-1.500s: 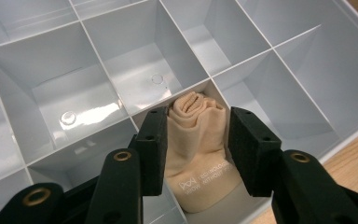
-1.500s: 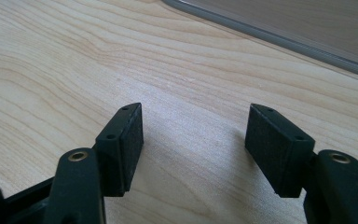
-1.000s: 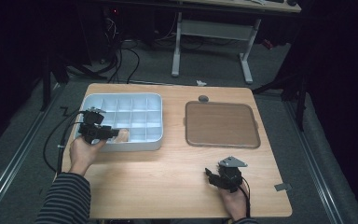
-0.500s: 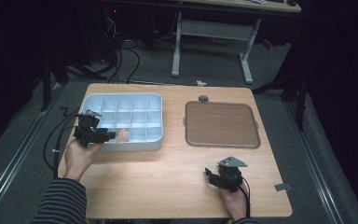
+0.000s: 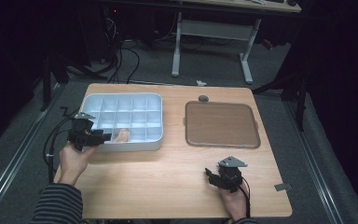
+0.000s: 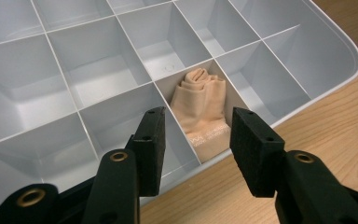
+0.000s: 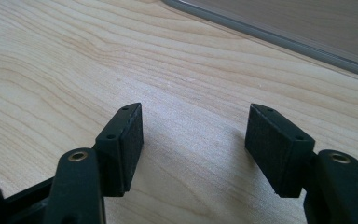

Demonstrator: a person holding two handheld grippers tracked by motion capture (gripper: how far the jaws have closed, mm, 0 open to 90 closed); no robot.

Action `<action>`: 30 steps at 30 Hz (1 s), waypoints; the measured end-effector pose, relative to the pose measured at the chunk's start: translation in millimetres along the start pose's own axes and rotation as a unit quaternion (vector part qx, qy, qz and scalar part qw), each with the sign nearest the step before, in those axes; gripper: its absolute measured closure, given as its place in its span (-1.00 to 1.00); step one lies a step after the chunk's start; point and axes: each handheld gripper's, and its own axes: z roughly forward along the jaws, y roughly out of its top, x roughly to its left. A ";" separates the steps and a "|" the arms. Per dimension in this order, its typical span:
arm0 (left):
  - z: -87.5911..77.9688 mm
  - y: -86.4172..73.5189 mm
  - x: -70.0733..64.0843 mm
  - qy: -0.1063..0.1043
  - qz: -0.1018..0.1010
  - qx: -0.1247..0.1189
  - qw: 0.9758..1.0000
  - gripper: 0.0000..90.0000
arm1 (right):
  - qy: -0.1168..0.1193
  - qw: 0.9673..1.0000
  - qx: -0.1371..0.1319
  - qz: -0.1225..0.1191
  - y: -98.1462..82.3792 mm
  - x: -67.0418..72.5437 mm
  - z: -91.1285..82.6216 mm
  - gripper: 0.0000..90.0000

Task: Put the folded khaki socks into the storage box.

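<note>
L claw (image 6: 196, 142): open, empty, just short of tray (image 5: 154, 100).
Cloth (image 6: 203, 112): rolled, near-row tray cell, contained.
R claw (image 7: 193, 140): open, empty, parked off tray.

Brown tray (image 5: 222, 124), perhaps a knob (image 5: 203, 98)

Pale grey smooth plastic organiser box (image 6: 88, 70) with a slight sheen, soft matt peach cloth roll (image 6: 203, 114) in it, light matt wood-grain table (image 7: 74, 60), brown matt tray (image 5: 221, 123) at three o'clock of box
</note>
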 end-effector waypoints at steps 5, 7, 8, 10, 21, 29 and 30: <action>-5.0 -5.1 1.0 -0.001 -0.001 -0.004 1.000 0.24 | 0.000 1.000 0.000 0.000 0.0 0.0 0.0 -0.18; -7.8 -5.8 0.2 0.002 0.001 -0.009 1.000 0.24 | 0.000 1.000 0.000 0.000 0.0 0.0 0.0 -0.18; -10.4 -6.2 -0.6 0.001 0.004 -0.015 1.000 0.24 | 0.000 1.000 0.000 0.000 0.0 0.0 0.0 -0.18; -12.2 -6.6 -1.3 0.003 0.006 -0.019 1.000 0.24 | 0.000 1.000 0.000 0.000 0.0 0.1 0.0 -0.18; -19.2 -16.2 -3.4 0.000 0.008 -0.030 1.000 0.24 | 0.000 1.000 0.000 0.000 0.0 0.1 0.0 -0.18; -29.0 -21.6 -4.5 -0.005 0.003 -0.051 0.999 0.23 | 0.000 1.000 0.000 0.000 0.0 0.1 0.1 -0.18; -29.7 -22.2 -4.6 -0.006 0.003 -0.052 0.999 0.23 | 0.000 1.000 0.000 0.000 0.0 0.1 0.1 -0.18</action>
